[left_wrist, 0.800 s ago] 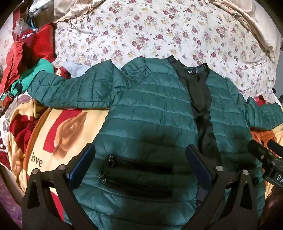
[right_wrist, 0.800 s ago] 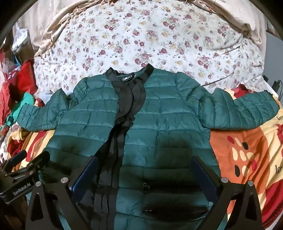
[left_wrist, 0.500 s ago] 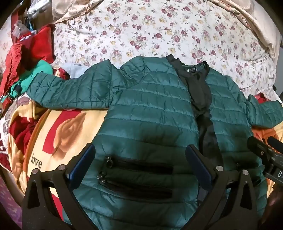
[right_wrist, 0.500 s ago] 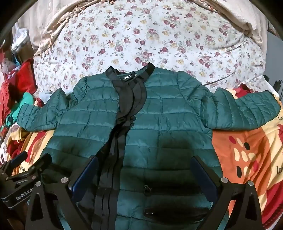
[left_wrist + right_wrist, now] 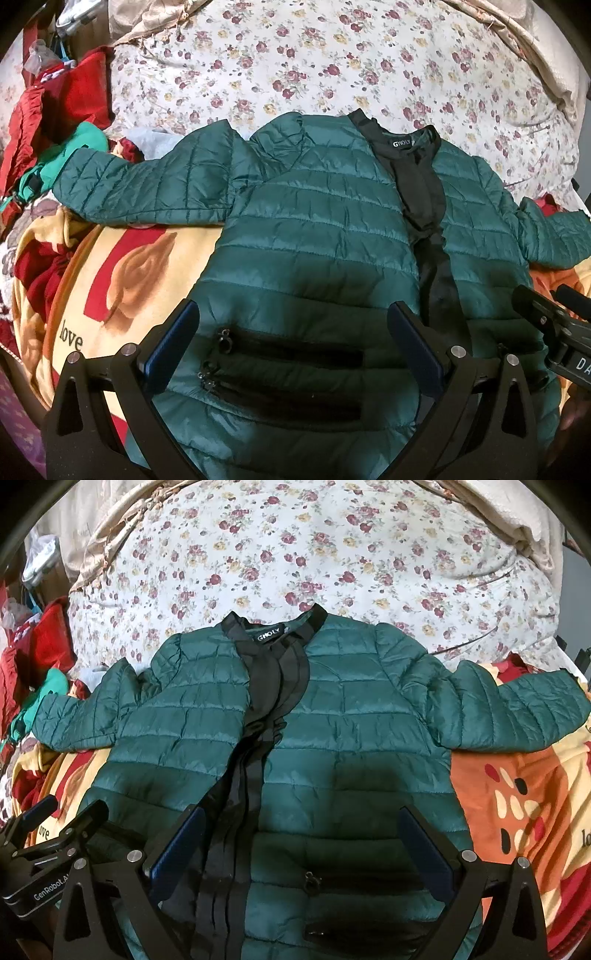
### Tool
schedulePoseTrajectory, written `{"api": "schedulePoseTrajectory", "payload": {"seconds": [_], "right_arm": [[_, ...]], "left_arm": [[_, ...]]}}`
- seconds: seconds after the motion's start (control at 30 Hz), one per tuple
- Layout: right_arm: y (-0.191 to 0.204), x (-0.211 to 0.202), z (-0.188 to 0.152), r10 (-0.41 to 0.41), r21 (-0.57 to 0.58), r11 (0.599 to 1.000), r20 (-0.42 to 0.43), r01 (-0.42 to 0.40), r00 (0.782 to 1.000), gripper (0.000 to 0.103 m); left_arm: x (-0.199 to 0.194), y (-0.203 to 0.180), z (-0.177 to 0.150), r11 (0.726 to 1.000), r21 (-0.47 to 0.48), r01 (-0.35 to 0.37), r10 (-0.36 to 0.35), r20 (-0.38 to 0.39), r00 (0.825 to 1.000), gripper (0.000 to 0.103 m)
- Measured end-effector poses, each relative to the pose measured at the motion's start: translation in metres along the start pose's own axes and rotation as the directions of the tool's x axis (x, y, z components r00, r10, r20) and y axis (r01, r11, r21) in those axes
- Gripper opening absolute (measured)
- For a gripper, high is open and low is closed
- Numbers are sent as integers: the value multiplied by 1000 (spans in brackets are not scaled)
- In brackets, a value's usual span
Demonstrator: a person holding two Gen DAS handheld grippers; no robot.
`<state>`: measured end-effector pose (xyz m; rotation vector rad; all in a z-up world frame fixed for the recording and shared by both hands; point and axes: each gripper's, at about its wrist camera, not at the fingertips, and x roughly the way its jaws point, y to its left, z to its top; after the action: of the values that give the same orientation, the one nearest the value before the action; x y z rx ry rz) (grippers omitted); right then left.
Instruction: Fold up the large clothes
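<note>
Green puffer jacket [image 5: 317,236] flat, front up, sleeves spread, just ahead of both claws. Left claw [image 5: 293,343] wide, holding nothing; right claw [image 5: 301,845] wide too, over hem.

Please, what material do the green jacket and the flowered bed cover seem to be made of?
The green jacket looks like thin synthetic shell, probably nylon or polyester: it has a sheen and stitched puffy rows. The flowered bed cover looks matte woven, likely cotton, with soft wrinkles.

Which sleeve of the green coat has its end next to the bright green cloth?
The sleeve stretched toward the red pile: its cuff ends beside the bright green cloth. The other sleeve lies over the orange blanket instead.
</note>
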<state>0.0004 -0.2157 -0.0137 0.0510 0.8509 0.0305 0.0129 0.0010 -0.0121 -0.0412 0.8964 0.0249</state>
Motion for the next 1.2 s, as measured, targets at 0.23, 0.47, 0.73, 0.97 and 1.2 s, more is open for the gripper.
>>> {"api": "schedulePoseTrajectory", "payload": {"seconds": [0.23, 0.47, 0.73, 0.97, 1.2], "right_arm": [[1, 7, 2, 1, -1, 1000, -22, -1, 1000, 103], [2, 12, 5, 3, -1, 1000, -22, -3, 1000, 103], [2, 20, 10, 5, 1, 1000, -31, -5, 999, 103], [2, 25, 11, 4, -1, 1000, -45, -5, 999, 103], [2, 33, 15, 4, -1, 1000, -51, -4, 999, 103]], "left_arm": [[5, -3, 1, 1000, 17, 13, -13, 15, 1000, 102], [10, -5, 3, 999, 15, 29, -29, 11, 1000, 102], [16, -4, 7, 1000, 16, 10, -10, 17, 1000, 101], [21, -4, 10, 1000, 14, -4, 4, 17, 1000, 101], [25, 1, 16, 1000, -7, -15, 15, 17, 1000, 101]]}}
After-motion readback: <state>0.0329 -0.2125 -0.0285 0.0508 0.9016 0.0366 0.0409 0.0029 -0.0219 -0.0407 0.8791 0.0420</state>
